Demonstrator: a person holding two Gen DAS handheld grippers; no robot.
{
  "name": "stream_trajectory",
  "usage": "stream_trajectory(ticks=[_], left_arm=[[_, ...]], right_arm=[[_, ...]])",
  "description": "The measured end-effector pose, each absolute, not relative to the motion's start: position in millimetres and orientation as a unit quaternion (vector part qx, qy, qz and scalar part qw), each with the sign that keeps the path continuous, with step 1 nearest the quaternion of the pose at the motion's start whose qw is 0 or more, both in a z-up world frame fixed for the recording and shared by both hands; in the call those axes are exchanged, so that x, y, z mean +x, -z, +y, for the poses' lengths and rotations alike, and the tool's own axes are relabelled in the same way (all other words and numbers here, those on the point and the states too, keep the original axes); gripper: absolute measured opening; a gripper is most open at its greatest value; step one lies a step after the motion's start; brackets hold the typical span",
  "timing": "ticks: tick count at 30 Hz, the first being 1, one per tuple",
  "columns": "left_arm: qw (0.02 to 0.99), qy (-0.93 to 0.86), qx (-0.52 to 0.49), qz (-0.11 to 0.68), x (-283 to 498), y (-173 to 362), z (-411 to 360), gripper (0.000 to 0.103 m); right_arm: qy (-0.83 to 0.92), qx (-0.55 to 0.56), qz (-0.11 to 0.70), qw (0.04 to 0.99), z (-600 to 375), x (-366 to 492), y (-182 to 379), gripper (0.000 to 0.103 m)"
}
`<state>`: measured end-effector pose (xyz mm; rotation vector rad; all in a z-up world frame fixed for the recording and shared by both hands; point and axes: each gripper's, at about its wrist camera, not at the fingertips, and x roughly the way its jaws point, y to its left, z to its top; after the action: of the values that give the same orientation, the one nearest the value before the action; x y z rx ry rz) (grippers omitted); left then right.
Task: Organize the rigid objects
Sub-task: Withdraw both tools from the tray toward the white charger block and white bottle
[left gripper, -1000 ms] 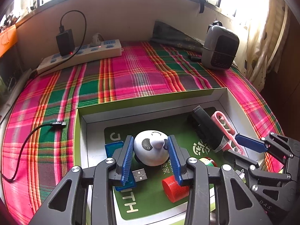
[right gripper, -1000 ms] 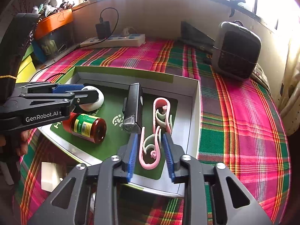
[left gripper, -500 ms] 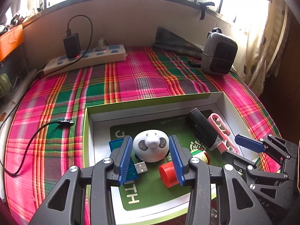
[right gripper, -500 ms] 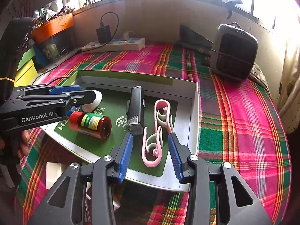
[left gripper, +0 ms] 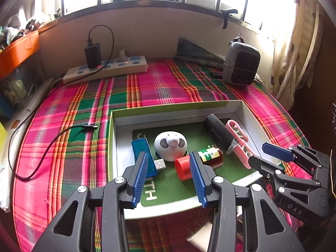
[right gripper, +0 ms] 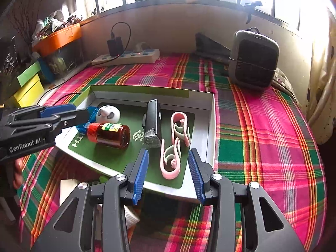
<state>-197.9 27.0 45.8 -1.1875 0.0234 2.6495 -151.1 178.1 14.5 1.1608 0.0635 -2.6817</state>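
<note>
Right wrist view: right gripper spread, empty, over pink clips in box; left gripper likewise agape near bottle; bottle likely smooth, apt to roll, best taken across red cap; clips light, stiff.

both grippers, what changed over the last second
Left gripper let go of the panda toy and drew back, open. Right gripper opened off the pink clip and backed away. Everything stayed in the tray.

Five small items inside tray
</note>
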Motion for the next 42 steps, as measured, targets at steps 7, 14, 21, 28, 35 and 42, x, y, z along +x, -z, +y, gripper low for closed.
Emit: stream_trajectory(ticks=[7,14,21,28,35,42], left_arm=[[0.11,-0.911,-0.398,-0.003,-174.1,-50.8,19.5,0.041],[0.095,-0.916,-0.389,-0.001,-152.5,-53.1,16.3,0.041],[0.095,-0.913,-0.396,-0.001,-131.8,-46.4,18.3,0.041],[0.098,-0.91,-0.402,-0.015,-115.2,-37.7,10.4,0.041],[0.114,-0.901,-0.415,-0.051,-107.2,-27.3,1.6,0.045],[0.141,-0.89,-0.429,-0.067,-105.9,-19.7,12.4,0.049]], right_arm=[[0.916,0.386,0.013,0.111,179.1,-138.6,-20.1,0.041],[0.917,0.382,0.009,0.112,179.7,-125.3,-23.3,0.041],[0.92,0.377,0.006,0.11,180.7,-108.3,-26.8,0.041],[0.918,0.381,0.004,0.109,183.0,-93.7,-22.8,0.041],[0.916,0.387,-0.002,0.104,187.7,-83.4,-18.3,0.041],[0.914,0.391,-0.008,0.108,190.0,-75.4,-13.9,0.046]])
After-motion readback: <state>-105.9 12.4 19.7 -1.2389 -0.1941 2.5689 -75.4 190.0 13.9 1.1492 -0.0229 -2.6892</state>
